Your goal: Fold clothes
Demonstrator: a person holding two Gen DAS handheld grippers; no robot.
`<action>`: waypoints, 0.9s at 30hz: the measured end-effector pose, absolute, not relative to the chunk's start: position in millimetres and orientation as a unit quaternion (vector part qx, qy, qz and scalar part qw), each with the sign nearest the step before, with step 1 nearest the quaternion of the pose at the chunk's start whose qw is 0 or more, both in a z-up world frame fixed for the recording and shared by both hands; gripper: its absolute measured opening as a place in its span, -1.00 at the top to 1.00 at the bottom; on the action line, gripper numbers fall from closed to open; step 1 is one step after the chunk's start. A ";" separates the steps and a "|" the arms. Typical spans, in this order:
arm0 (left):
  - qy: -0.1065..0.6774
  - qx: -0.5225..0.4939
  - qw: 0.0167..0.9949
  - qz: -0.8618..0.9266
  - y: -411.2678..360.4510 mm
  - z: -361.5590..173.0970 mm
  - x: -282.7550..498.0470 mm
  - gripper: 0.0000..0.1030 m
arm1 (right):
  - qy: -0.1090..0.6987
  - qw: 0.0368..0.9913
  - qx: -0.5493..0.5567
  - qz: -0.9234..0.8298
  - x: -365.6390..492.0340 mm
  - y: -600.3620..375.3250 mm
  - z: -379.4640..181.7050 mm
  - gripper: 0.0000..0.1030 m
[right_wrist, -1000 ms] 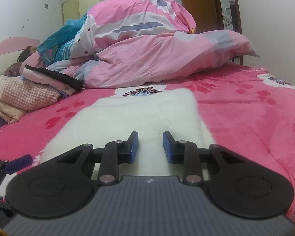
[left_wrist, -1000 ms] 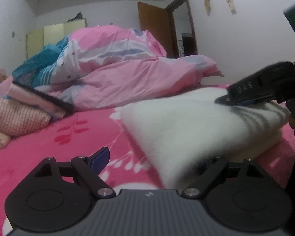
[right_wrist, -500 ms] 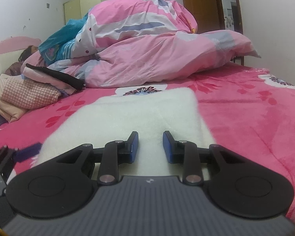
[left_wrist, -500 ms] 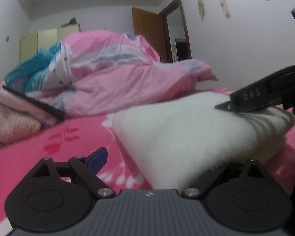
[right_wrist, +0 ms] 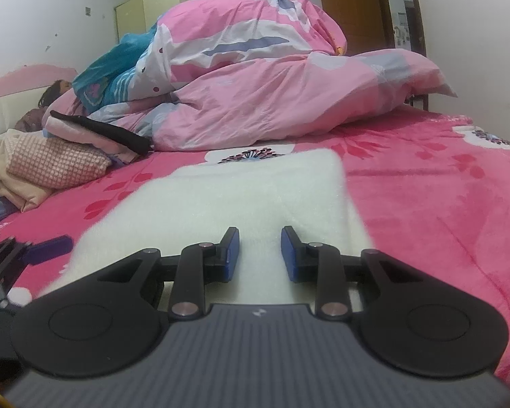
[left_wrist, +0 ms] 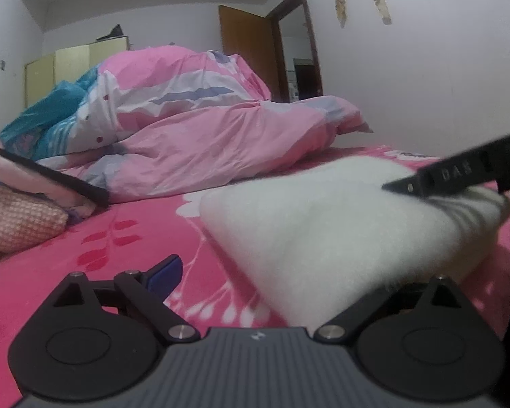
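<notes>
The left gripper [left_wrist: 282,272] has its jaws opening, spread wide about the near corner of the folded white fleece garment [left_wrist: 323,231] without clamping it; only 1 blue pad [left_wrist: 165,270] shows. The right gripper [right_wrist: 260,253] rests on top of the fleece, its 2 pads a narrow gap apart with pile between them; whether they pinch it cannot be told. The garment lies on the pink floral bedspread [right_wrist: 425,204], before a heaped pink duvet [right_wrist: 272,85].
</notes>
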State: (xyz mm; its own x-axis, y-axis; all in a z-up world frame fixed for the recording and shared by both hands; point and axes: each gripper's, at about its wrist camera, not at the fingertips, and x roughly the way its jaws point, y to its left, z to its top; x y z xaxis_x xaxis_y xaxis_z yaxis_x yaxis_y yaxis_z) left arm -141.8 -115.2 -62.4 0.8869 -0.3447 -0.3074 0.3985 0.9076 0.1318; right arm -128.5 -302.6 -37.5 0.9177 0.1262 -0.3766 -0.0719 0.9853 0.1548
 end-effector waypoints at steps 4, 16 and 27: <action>0.164 0.098 0.946 -0.260 -87.2 -60.8 -128.0 -0.88 | 0.196 0.976 0.068 0.062 -130.1 -303.8 -38.0 0.50; 0.199 0.101 0.930 -0.293 -73.9 -57.6 -115.4 -0.84 | 0.190 0.976 0.065 0.083 -133.2 -304.3 -39.0 0.51; 0.242 0.013 0.923 -0.299 -26.9 -42.2 -156.7 -0.69 | 0.142 0.969 0.131 0.157 -194.9 -313.5 -7.8 0.47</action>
State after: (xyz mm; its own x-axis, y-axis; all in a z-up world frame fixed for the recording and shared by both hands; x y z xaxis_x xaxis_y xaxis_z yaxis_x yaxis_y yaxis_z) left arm -156.7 -26.9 -42.2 0.7040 -0.5455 -0.4549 0.5580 0.8210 -0.1209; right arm -194.9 -313.5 -7.8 0.9103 0.3419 -0.2335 -0.2678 0.9163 0.2977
